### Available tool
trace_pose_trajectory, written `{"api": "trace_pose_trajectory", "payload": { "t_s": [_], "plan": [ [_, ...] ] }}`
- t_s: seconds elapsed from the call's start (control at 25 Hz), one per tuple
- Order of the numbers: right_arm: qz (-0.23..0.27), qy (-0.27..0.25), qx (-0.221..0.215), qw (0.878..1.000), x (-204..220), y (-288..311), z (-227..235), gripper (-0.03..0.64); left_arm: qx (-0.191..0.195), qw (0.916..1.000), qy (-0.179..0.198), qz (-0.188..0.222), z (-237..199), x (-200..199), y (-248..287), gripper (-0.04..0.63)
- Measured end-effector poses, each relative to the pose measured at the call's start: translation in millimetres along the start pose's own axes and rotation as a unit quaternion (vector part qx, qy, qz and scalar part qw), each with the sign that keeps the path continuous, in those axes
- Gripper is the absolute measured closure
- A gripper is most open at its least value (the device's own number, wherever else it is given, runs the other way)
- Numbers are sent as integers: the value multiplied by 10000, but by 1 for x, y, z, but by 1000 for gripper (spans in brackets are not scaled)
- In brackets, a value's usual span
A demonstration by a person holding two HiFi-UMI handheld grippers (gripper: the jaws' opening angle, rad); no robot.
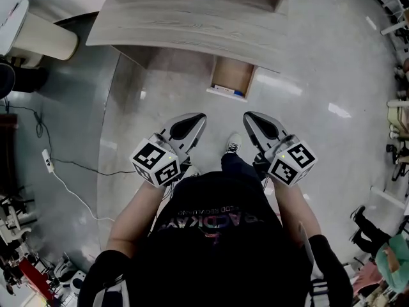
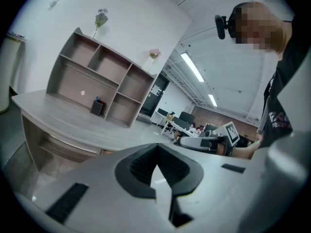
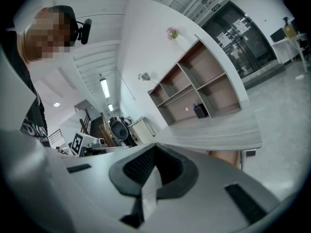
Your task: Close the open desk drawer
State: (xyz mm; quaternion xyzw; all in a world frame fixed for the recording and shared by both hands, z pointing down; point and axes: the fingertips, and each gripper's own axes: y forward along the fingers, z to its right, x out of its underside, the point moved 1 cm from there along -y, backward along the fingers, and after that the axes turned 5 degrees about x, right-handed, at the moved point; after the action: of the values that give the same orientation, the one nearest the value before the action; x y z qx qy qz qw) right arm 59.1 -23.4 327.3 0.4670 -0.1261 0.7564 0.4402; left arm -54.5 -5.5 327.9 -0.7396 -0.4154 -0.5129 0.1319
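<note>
Left claw (image 1: 197,118), right claw (image 1: 250,116): white, black-padded, closed, empty. Boxy wooden drawer (image 1: 233,75) open under woodgrain desk (image 1: 179,24).

Both handheld tools are light grey moulded plastic shells with black ribbed pads inside the tips, same build on the left gripper (image 1: 195,121) and the right gripper (image 1: 253,121). Each has a white cube with black square markers at the back, the left cube (image 1: 156,162) and the right cube (image 1: 292,160), plus a tiny green light (image 1: 282,155) by the right one. The clothes are a black printed t-shirt (image 1: 214,235), dark trousers (image 1: 238,166) and a white sneaker (image 1: 234,143), and there's a black head camera (image 2: 222,26).
</note>
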Motion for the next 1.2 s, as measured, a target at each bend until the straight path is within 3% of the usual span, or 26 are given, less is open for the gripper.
{"api": "trace_pose_trajectory", "payload": {
  "t_s": [0.44, 0.68, 1.2],
  "plan": [
    [-112, 91, -73, 9999, -22, -16, 63, 601, -421, 9991, 36, -95, -5, -11, 55, 584],
    [-196, 156, -87, 9996, -18, -9, 94, 601, -675, 9976, 19, -171, -29, -5, 68, 584],
    [-358, 515, 284, 9976, 26, 25, 96, 601, -763, 9961, 209, -397, -103, 29, 46, 584]
  ]
}}
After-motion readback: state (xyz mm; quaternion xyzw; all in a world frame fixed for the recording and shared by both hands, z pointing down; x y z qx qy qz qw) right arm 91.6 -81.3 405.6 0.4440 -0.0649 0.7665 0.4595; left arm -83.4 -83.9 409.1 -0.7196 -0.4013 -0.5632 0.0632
